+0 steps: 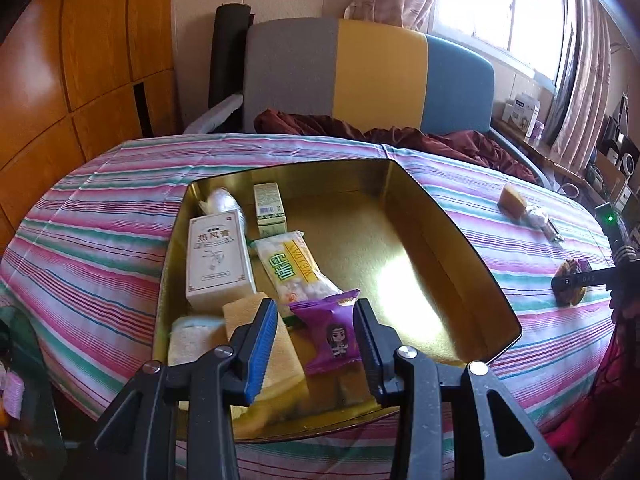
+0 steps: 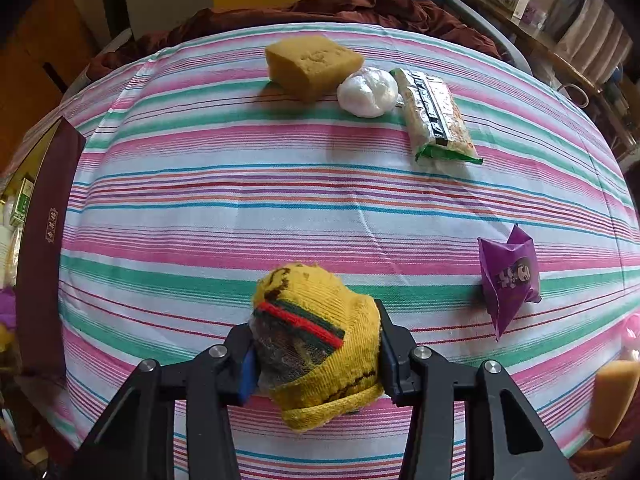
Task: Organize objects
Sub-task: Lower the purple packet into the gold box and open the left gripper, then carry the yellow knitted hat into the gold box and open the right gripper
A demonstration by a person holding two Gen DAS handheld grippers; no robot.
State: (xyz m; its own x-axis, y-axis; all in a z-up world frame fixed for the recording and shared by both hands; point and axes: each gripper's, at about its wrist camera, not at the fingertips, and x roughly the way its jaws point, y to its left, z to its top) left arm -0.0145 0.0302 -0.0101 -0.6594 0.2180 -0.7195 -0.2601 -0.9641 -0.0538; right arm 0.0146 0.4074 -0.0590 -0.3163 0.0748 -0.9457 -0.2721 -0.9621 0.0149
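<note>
A striped cloth in pink, green and white covers the table, with a grey, yellow and blue chair back and a bright window behind it. The left gripper hangs above the near end of a gold-lined tin box, its jaws apart and clear of the purple snack packet that lies in the box between them. Just beside that packet lie a yellow sponge, a white carton, a yellow-and-white snack bag and a small green carton. The right gripper is clamped on a rolled yellow sock with red and green bands, both pads pressed into its sides. Farther out on the cloth sit a second purple packet to the right, and near the far edge a sponge block, a white wrapped ball touching it, and a long green-edged snack bar.
</note>
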